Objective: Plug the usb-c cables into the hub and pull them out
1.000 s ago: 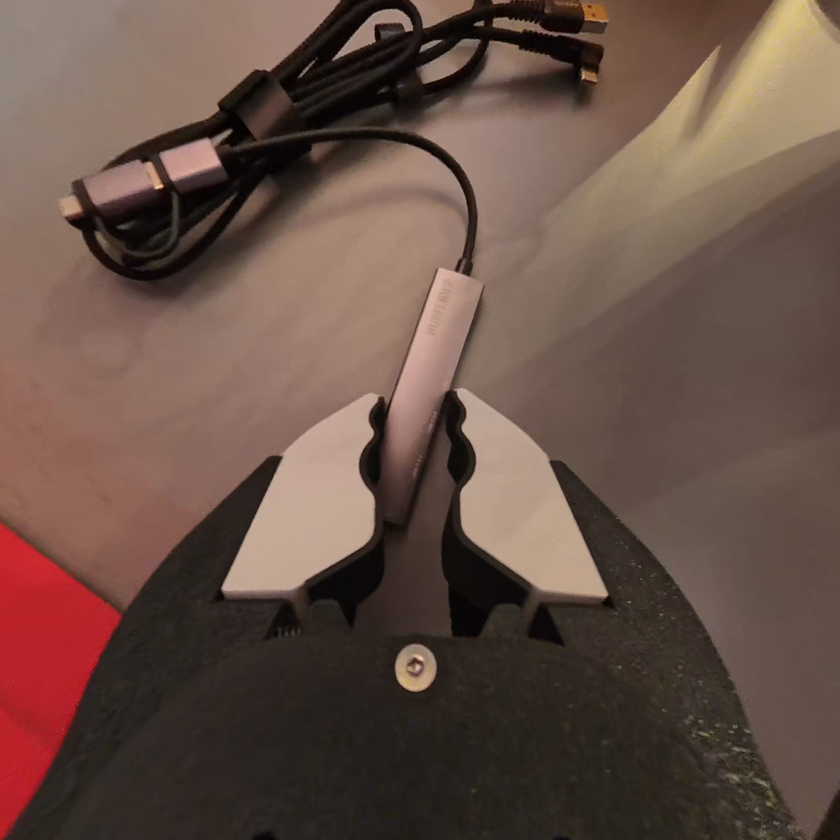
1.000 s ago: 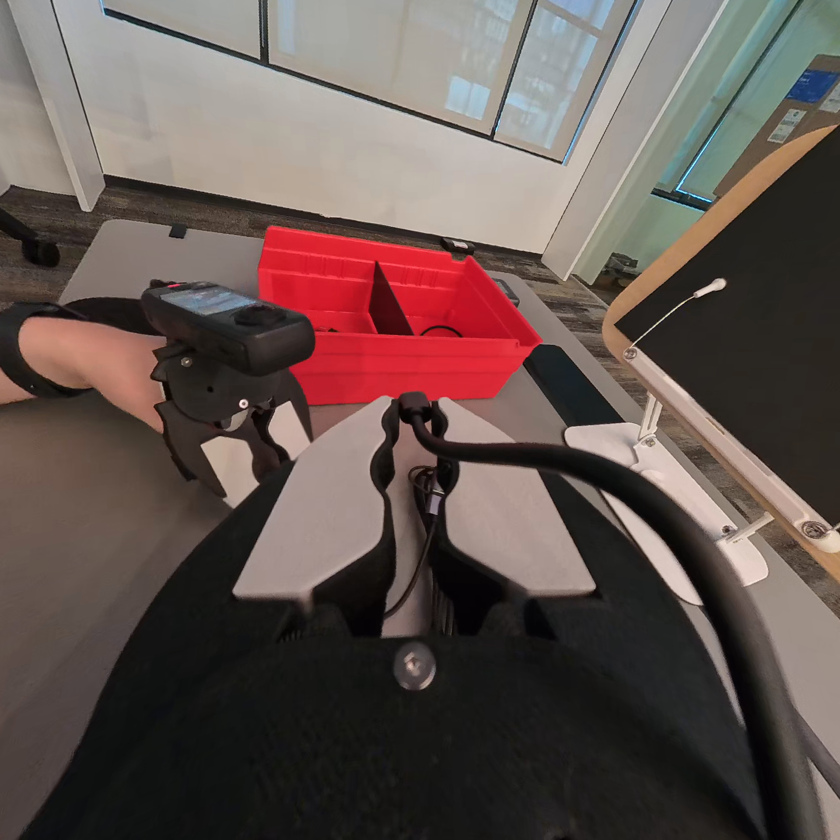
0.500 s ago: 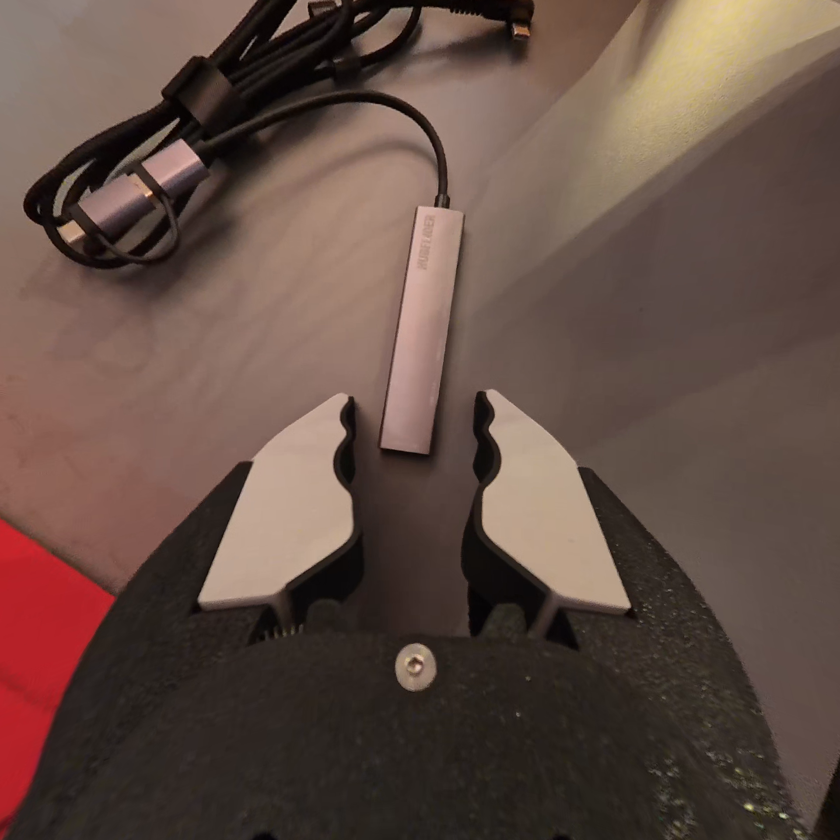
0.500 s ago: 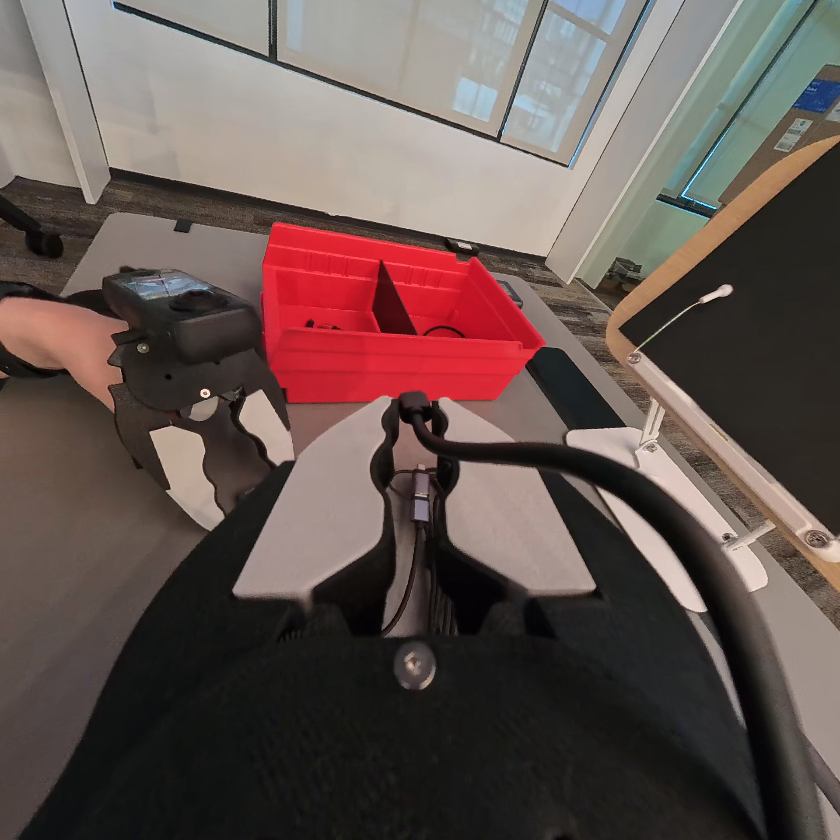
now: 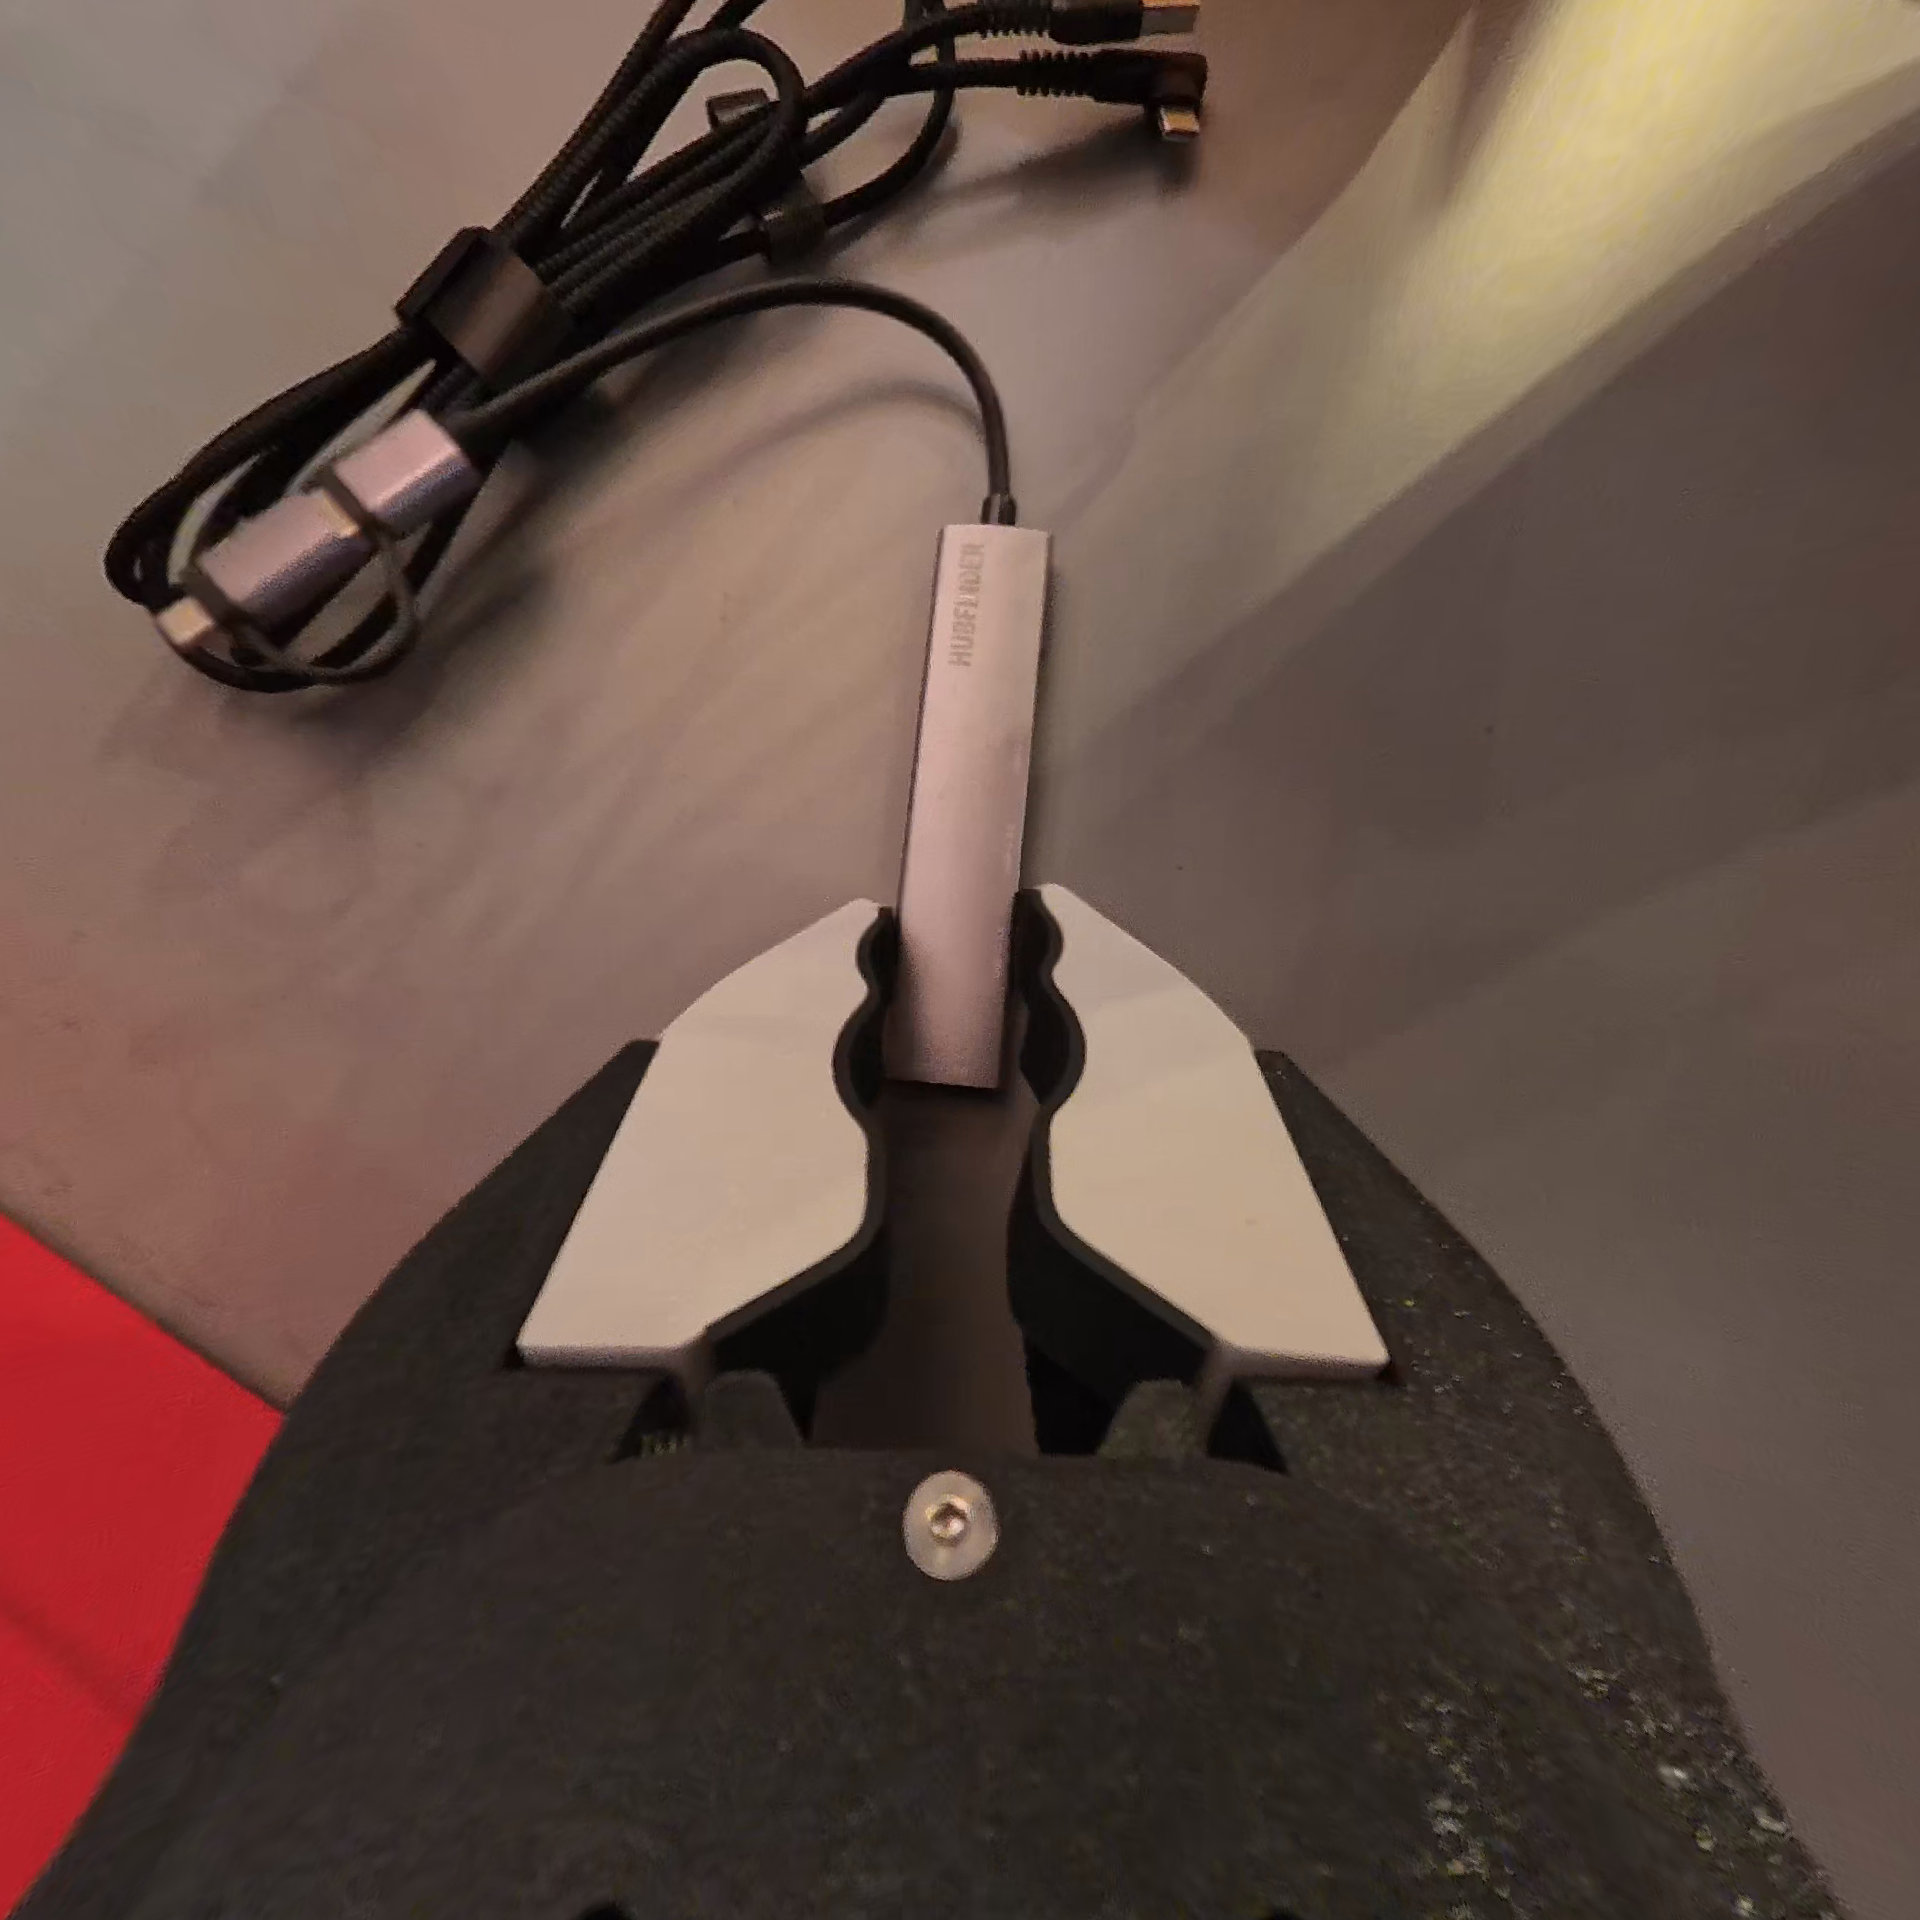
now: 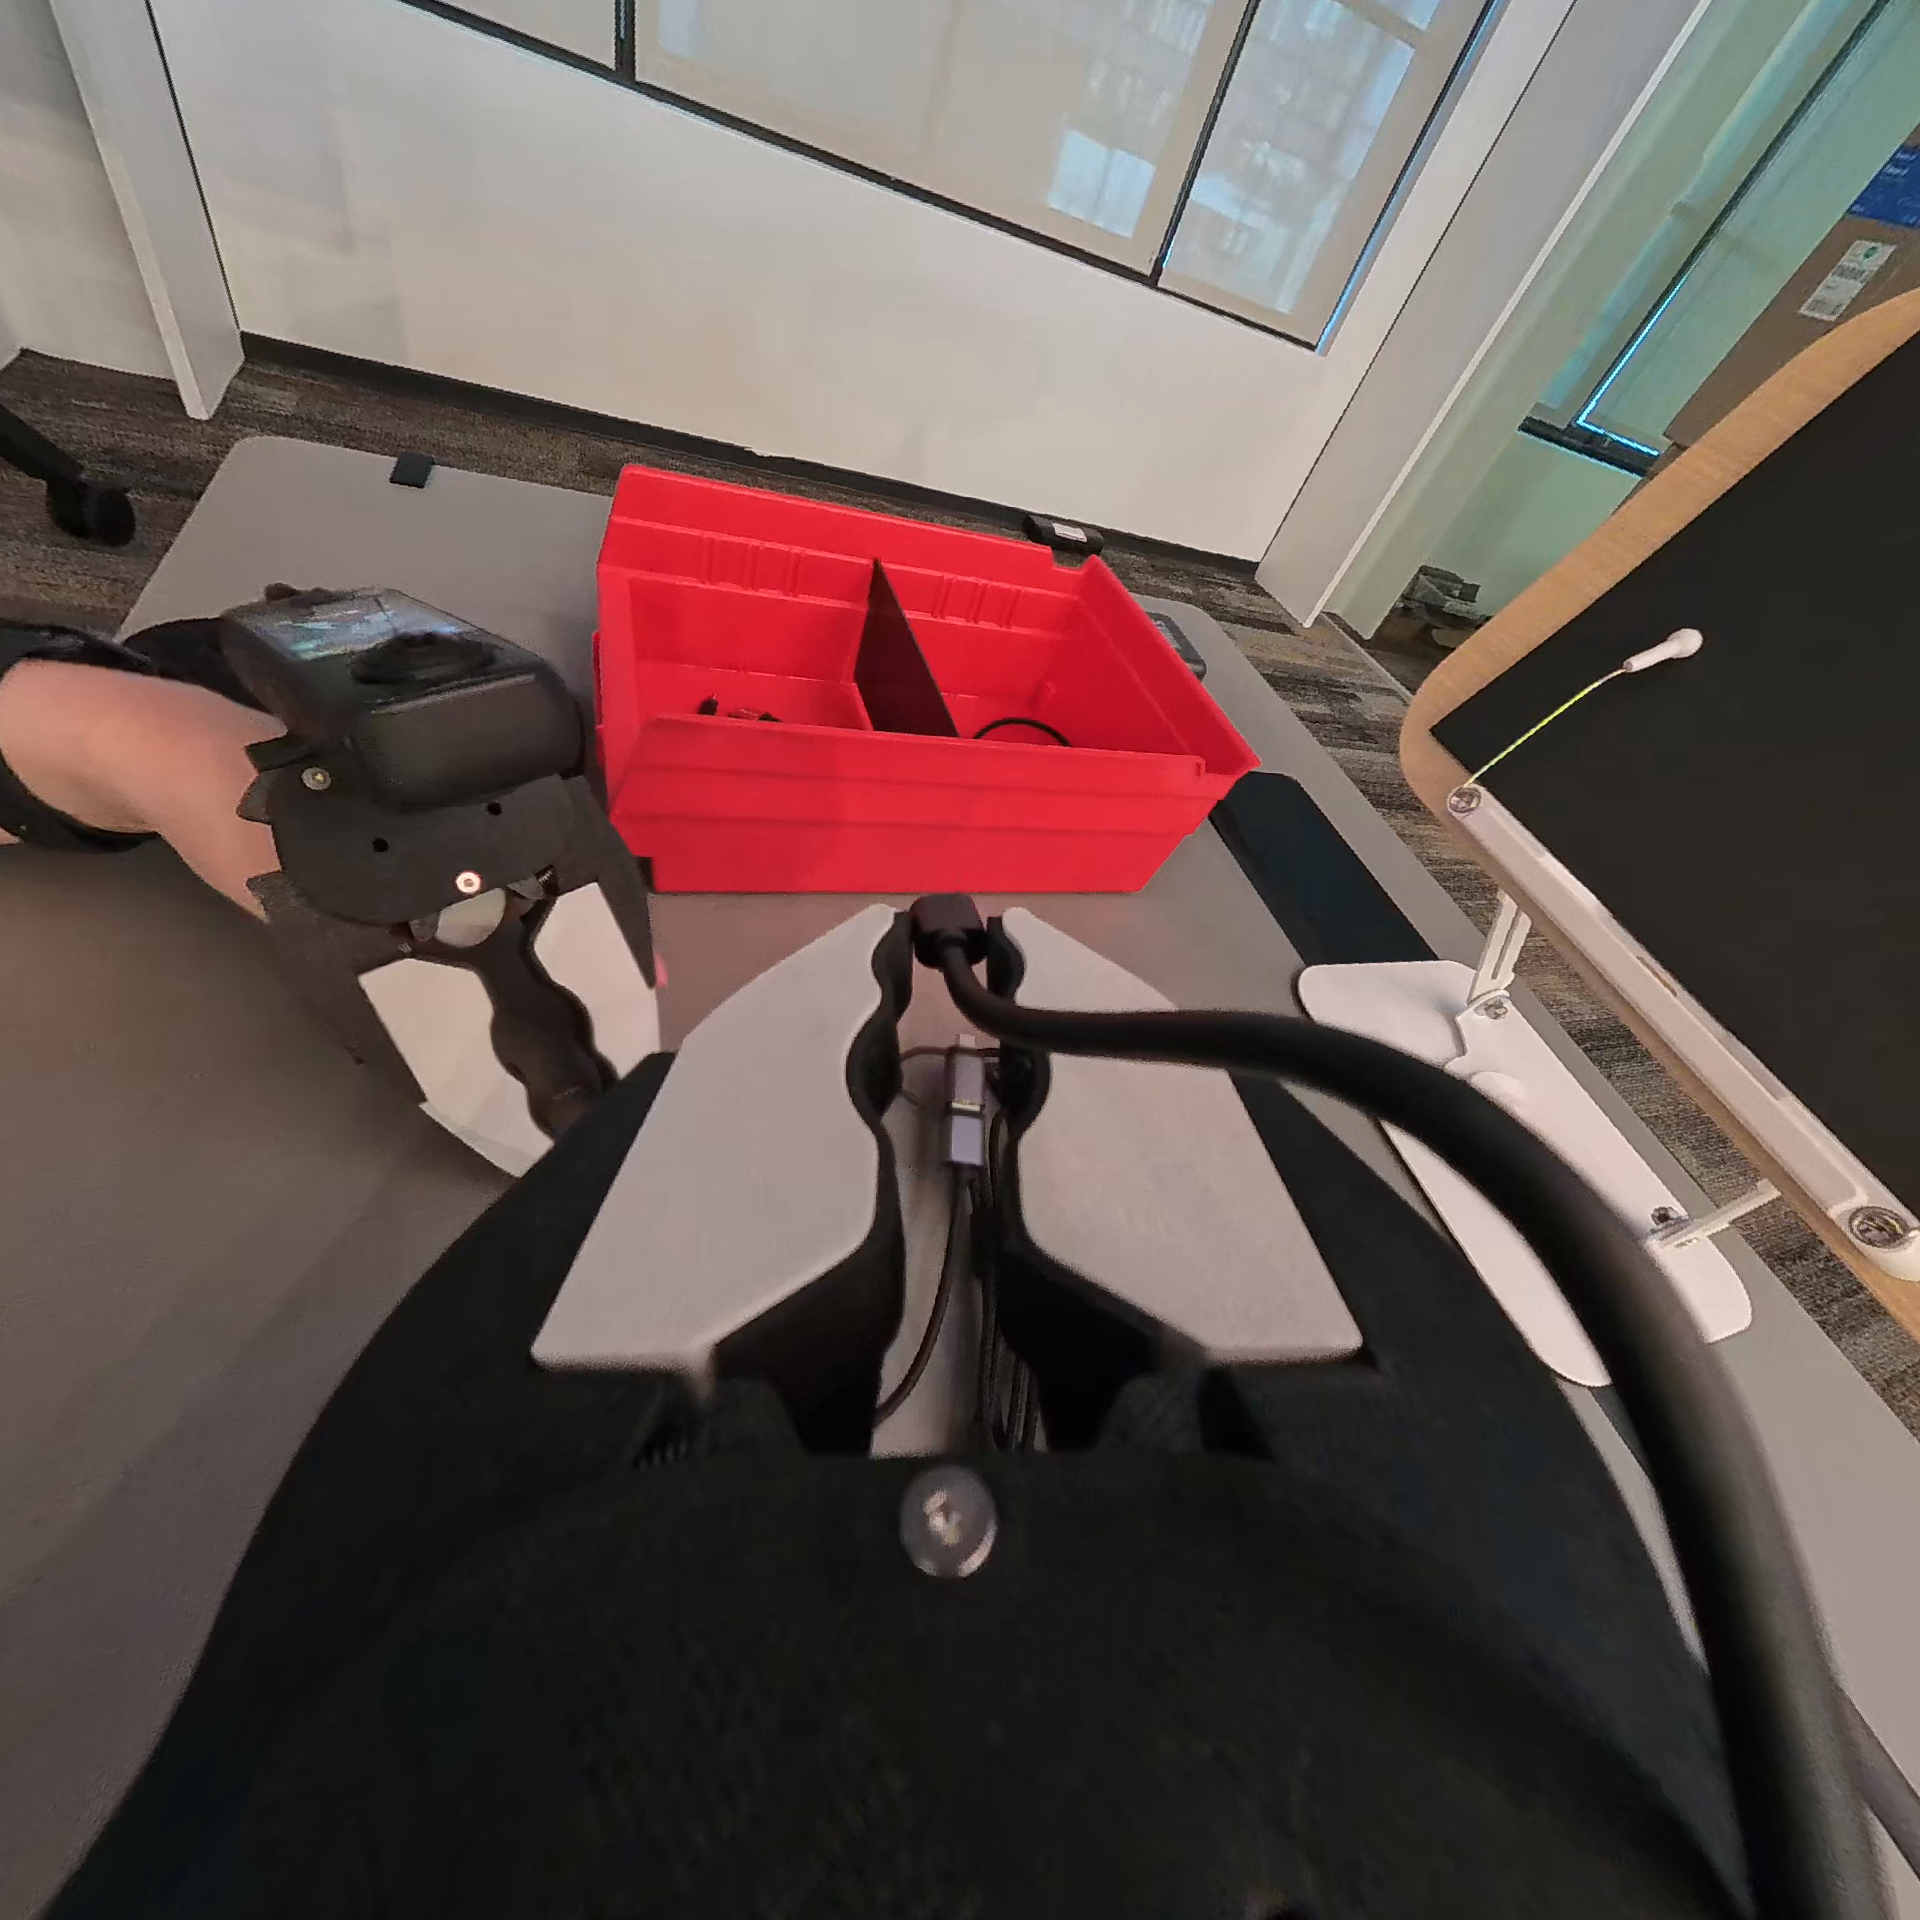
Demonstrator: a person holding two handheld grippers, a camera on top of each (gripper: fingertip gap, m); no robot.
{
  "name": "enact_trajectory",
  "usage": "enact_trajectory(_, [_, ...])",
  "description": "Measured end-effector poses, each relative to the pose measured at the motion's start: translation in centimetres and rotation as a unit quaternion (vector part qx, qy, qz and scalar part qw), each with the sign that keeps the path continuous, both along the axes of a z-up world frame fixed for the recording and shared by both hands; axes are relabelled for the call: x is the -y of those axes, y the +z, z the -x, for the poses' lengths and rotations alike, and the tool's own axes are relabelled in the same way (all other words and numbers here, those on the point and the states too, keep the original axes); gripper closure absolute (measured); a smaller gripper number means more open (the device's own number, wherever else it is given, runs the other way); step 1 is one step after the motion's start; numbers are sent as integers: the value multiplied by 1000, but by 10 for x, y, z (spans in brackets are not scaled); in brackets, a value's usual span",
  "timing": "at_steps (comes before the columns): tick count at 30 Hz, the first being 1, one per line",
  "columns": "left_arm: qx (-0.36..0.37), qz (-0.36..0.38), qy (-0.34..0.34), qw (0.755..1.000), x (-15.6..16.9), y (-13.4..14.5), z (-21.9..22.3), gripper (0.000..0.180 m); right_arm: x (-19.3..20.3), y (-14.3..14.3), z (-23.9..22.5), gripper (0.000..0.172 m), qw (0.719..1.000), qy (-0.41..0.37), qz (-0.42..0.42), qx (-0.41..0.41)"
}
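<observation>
In the left wrist view my left gripper [image 5: 954, 914] is shut on the near end of the slim grey hub [image 5: 977, 769], both pads pressed on its sides. The hub's own thin black lead curves away to a bundle of black cables [image 5: 468, 343] with grey plugs, lying on the grey table [image 5: 416, 831]. In the right wrist view my right gripper [image 6: 948, 925] is shut on the black plug of a thick black cable [image 6: 1299, 1049], which arcs off to the right. The left gripper [image 6: 499, 997] shows at the left there, low over the table.
A red divided bin [image 6: 904, 800] stands behind the grippers with small cables inside; its corner shows in the left wrist view [image 5: 94, 1455]. A white stand base [image 6: 1455, 1039] and a black board with a wooden rim [image 6: 1714, 727] are at the right. Grey plugs [image 6: 964, 1112] lie under my right gripper. Some 20 centimeters of space lies between my two pairs of fingers.
My left gripper let go of the hub, opened wide and drew back, then moved forward and shut on the hub's near end again. My right gripper kept its hold on the black plug.
</observation>
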State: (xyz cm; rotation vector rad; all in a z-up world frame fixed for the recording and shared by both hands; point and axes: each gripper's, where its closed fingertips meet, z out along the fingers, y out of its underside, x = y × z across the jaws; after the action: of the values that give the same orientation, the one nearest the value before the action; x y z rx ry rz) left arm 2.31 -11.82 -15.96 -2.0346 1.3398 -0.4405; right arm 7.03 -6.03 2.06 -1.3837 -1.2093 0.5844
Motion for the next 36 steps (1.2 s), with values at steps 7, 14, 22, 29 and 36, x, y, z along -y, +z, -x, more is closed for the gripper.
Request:
enact_trajectory(7, [17, 37, 5, 999, 2, 2, -2, 159, -2, 3, -4, 158, 1000, -3, -1, -5])
enact_trajectory(14, [174, 95, 32, 980, -13, 43, -13, 159, 1, 9, -5, 158, 1000, 0, 1, -16])
enact_trajectory(22, [310, 67, 65, 946, -45, 115, -2, 159, 40, -2, 15, 158, 993, 105, 48, 21])
enact_trajectory(29, [324, 44, 64, 943, -41, 142, -9, 159, 34, -55, 28, 158, 987, 76, 52, 132])
enact_trajectory(36, [317, 18, 68, 946, -35, 155, -23, 159, 2, -57, 37, 158, 997, -64, 20, 23])
